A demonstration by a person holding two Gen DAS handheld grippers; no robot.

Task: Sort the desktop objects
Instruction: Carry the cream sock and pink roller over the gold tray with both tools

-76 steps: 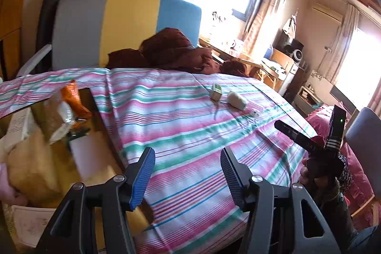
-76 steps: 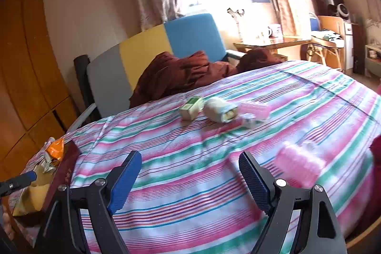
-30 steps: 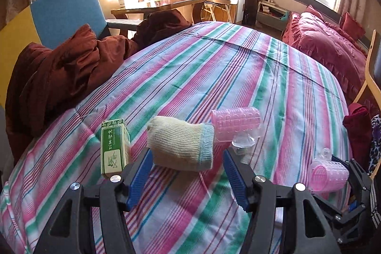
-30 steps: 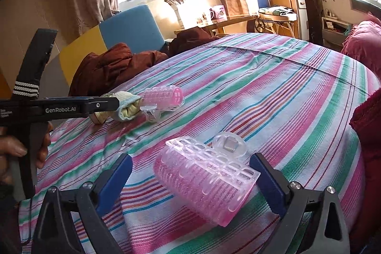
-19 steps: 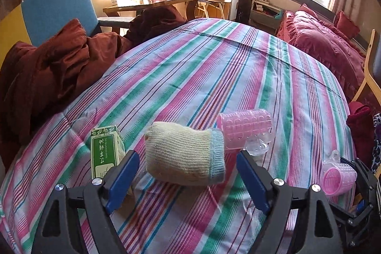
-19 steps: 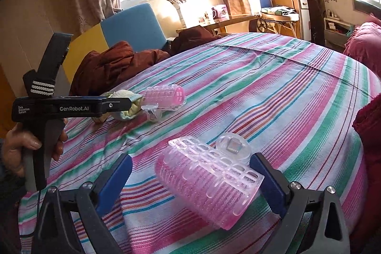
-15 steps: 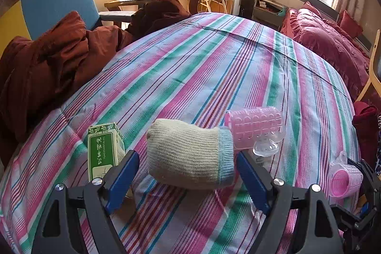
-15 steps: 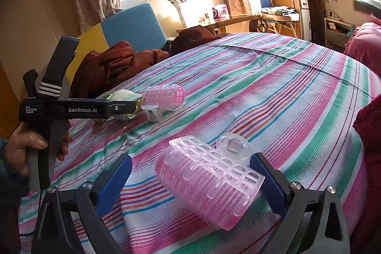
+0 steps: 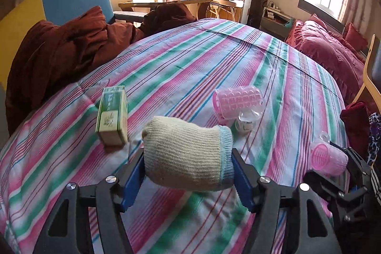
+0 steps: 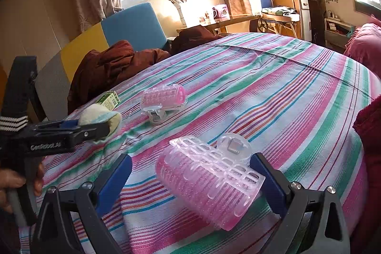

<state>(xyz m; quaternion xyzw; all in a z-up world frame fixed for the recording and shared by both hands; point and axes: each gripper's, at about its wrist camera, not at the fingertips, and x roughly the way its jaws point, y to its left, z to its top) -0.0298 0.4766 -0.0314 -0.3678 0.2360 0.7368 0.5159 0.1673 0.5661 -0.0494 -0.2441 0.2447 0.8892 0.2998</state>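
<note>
Knit sock [image 9: 188,156] is pinched across its width by the left gripper [image 9: 188,170], seemingly raised for sorting. Right gripper [image 10: 190,180] is spread, one hair roller [image 10: 209,180] bracketed between its pads, not yet squeezed. Two rollers are counted, the second hair roller [image 10: 164,95] ahead, plus one green box [image 9: 112,114] ahead-left of the left gripper.

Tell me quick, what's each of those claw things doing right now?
Left gripper: shut on the rolled sock.
Right gripper: open, one finger on each side of a pink hair roller, not squeezing it yet.
</note>
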